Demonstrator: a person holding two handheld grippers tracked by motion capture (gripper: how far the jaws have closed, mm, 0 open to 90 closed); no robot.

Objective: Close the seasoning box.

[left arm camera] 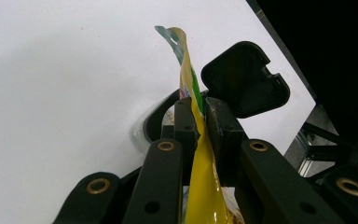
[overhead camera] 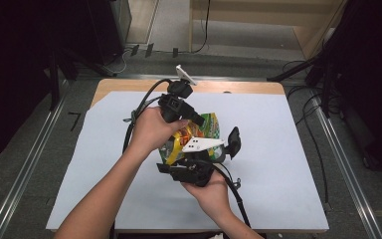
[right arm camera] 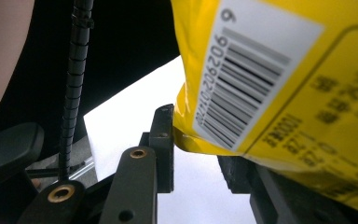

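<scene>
I have both grippers up over the middle of the desk [overhead camera: 278,164], which is covered with a white sheet, and a yellow snack bag [overhead camera: 206,127] hangs between them, clear of the sheet.

In the left gripper view, the fingers [left arm camera: 186,123] of my left gripper [overhead camera: 179,107] stand narrow, pressed together on the bag's flat edge. The yellow film runs straight up through the slot between the two pads, with a thin green stripe along its right side, and its crinkled tip rises above the fingertips. Just right of the fingers, and farther off, sits a black rounded pad of the other gripper.

My right gripper [overhead camera: 194,167] comes at the bag from the near side. In the right gripper view, the bag fills the space above and right of the fingers [right arm camera: 163,135]: its barcode panel sits just above the gap, and its lower corner dips down between the two pads. The left finger touches the bag's edge; the right finger lies under the bag and is mostly covered by it, so I cannot tell whether these fingers truly clamp the film.

From the high view, my left hand [overhead camera: 151,129] wraps its gripper at the bag's far left side, and my right hand [overhead camera: 211,194] holds its gripper just below the bag.
</scene>
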